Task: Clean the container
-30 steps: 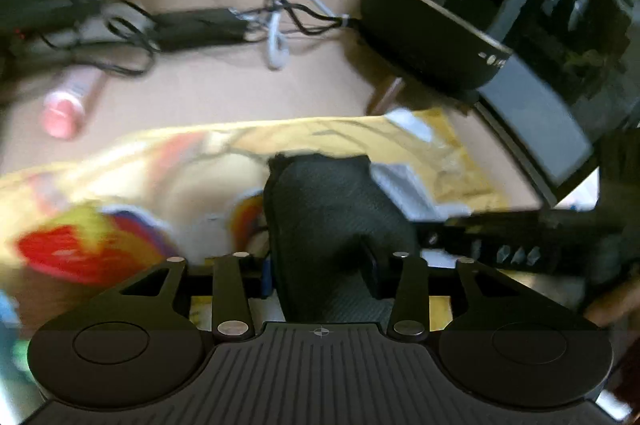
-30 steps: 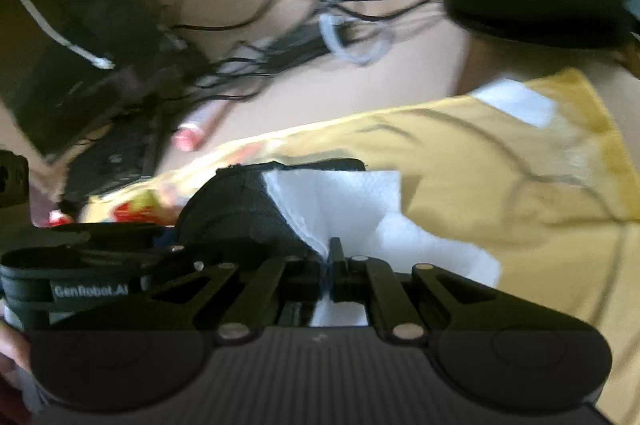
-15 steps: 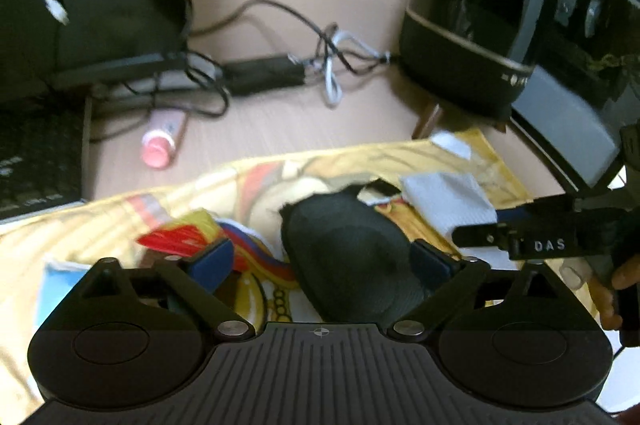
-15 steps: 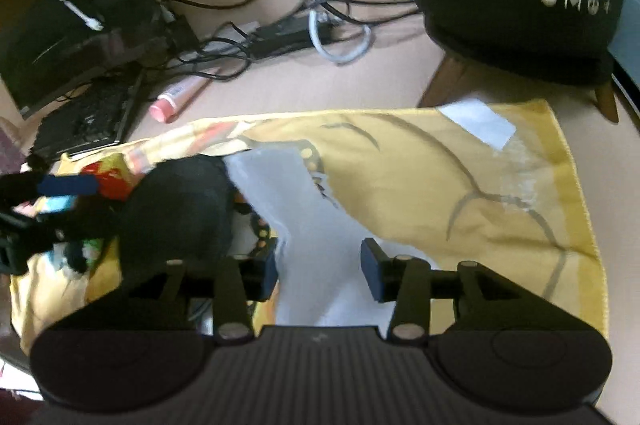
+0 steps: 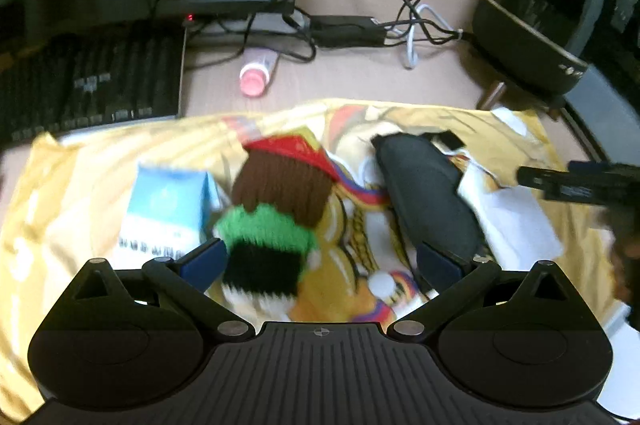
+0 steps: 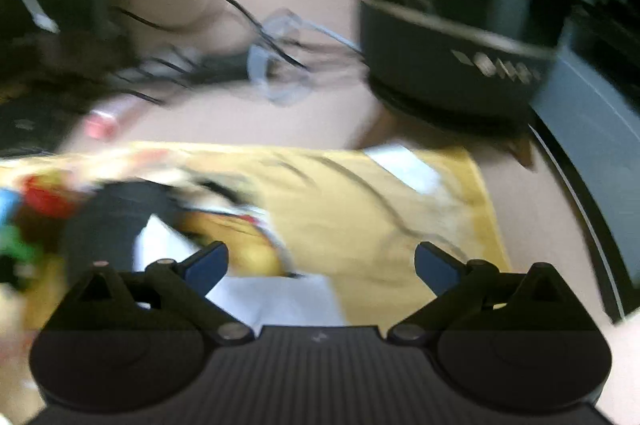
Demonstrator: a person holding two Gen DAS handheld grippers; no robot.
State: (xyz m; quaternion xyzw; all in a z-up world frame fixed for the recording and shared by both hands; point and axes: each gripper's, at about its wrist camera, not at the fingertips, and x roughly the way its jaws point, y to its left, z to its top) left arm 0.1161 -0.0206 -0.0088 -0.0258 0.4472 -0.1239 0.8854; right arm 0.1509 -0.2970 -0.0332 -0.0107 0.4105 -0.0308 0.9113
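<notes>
The left claw (image 5: 320,261) had just opened wide and held nothing. The right claw (image 6: 320,261) had opened wide too, empty. The black container (image 5: 428,197) lay on the yellow cloth (image 5: 80,185), beside a white tissue (image 5: 516,217).

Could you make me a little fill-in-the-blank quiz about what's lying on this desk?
1. The black case lies on a ____ cloth.
2. The white tissue lies beside the case, not between the ____ of the right tool.
3. The left tool has its jaws ____.
4. A ____ tube lies near the keyboard.

Missing words: yellow; jaws; open; pink
</notes>
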